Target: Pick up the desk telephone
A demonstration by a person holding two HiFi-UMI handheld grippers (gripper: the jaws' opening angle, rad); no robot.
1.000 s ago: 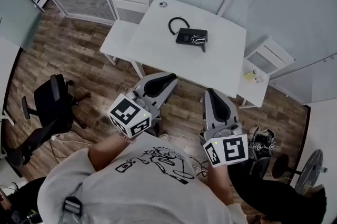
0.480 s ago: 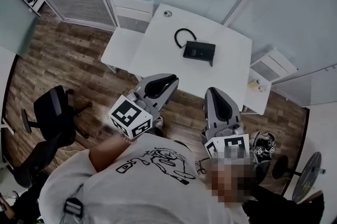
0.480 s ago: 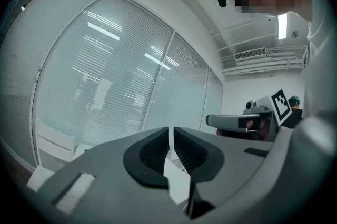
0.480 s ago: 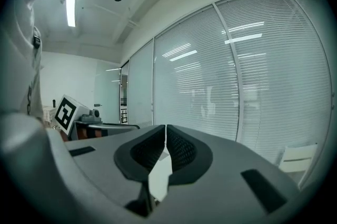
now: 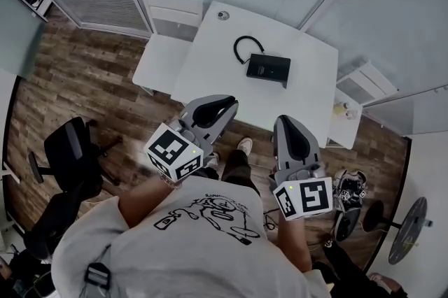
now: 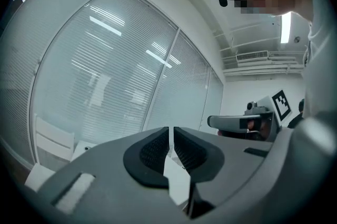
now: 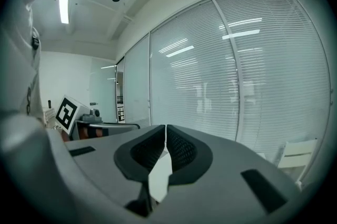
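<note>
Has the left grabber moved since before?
Yes. The left gripper has moved forward, toward the white table; its tip now meets the table's near edge.

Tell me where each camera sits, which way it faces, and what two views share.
Head view: on the person's head, looking steeply down at the white table with the desk telephone; the shirt, left gripper and right gripper show.
Left gripper view: on the left gripper, facing window blinds along its shut jaws.
Right gripper view: on the right gripper, facing blinds; jaws shut.
Shared: each gripper view shows the other gripper.
</note>
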